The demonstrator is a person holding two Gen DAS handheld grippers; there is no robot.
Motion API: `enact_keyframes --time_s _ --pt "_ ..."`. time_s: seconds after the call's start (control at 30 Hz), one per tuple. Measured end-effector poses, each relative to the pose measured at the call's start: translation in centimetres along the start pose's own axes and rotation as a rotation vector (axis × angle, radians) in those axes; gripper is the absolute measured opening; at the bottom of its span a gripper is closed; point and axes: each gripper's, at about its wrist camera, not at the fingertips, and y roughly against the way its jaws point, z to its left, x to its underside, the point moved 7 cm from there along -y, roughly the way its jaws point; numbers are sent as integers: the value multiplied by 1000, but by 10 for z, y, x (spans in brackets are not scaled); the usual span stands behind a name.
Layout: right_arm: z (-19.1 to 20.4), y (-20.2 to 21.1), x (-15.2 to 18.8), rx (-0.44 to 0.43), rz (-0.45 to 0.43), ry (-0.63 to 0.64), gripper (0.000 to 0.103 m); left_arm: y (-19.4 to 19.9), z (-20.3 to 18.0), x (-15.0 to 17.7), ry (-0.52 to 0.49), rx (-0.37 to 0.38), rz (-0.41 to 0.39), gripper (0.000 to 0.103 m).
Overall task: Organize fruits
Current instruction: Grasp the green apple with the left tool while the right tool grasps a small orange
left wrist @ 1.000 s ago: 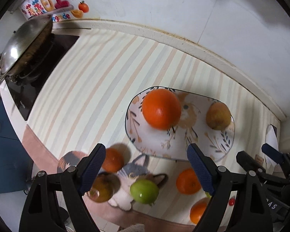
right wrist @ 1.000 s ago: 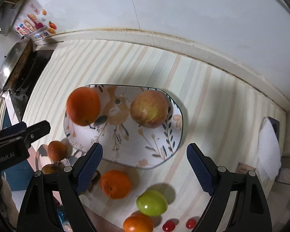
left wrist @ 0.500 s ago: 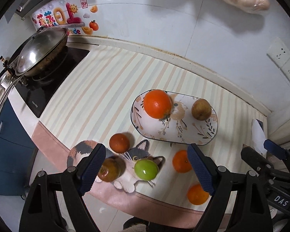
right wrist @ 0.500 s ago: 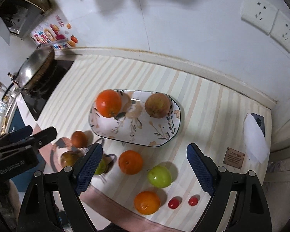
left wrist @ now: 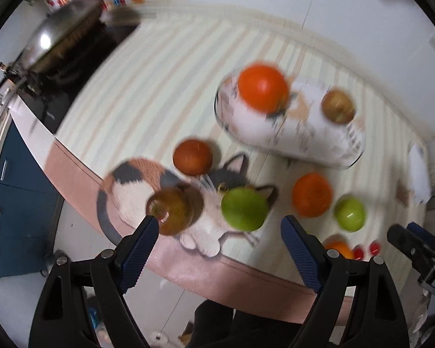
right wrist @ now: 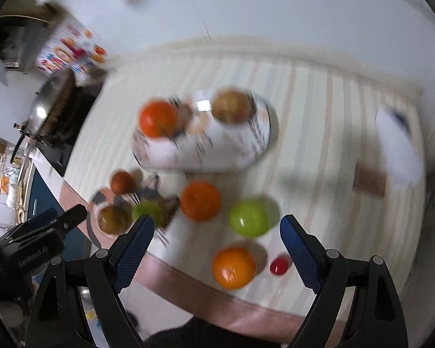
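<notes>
A patterned oval plate (left wrist: 298,142) (right wrist: 206,156) holds a large orange (left wrist: 262,88) (right wrist: 158,119) and a brownish apple (left wrist: 337,106) (right wrist: 232,107). Loose on the striped mat lie a green apple (left wrist: 244,209) (right wrist: 149,211), a brown-green apple (left wrist: 171,209) (right wrist: 114,218), a dark red-orange fruit (left wrist: 192,157) (right wrist: 122,182), an orange (left wrist: 312,195) (right wrist: 200,201), a second green apple (left wrist: 350,214) (right wrist: 248,218), another orange (right wrist: 233,267) and a cherry tomato (right wrist: 279,264). My left gripper (left wrist: 219,235) is open above the near green apple. My right gripper (right wrist: 216,236) is open over the front fruits. Both views are blurred.
A wok (left wrist: 61,29) sits on a black hob (left wrist: 72,87) at the far left. A white cloth (right wrist: 397,148) and a brown card (right wrist: 369,180) lie at the right. The mat's pink front edge (right wrist: 217,298) borders the counter edge, and a white wall stands behind.
Both grippers have swung down and toward the front of the mat after pulling back from the plate. The loose fruits now look larger and nearer. Both stay open.
</notes>
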Motion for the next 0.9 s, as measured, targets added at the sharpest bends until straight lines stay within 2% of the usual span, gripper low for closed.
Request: enact_keyframes --time_s 0.07,0.27,0.47,0.63,0.67,0.77,0.9 --pt "-13 -25 13 -9 70 -36 91 -23 -4 3 -24 -11 46 86" --pt "-28 -77 48 -2 204 -65 91 -73 -23 7 -140 -32 144 86" --pt "-26 -105 68 18 271 -28 91 -95 -35 7 -253 -73 176 86" --pt "-19 -118 74 21 299 -2 90 -103 -45 4 -294 -84 180 86" --pt "-18 -121 76 31 306 6 90 -104 -47 5 -301 -78 181 83" --pt "-16 -127 83 34 323 16 86 -107 -54 8 -312 -51 192 61" --pt "-16 -132 91 46 342 32 76 -105 -58 12 -328 -72 161 61"
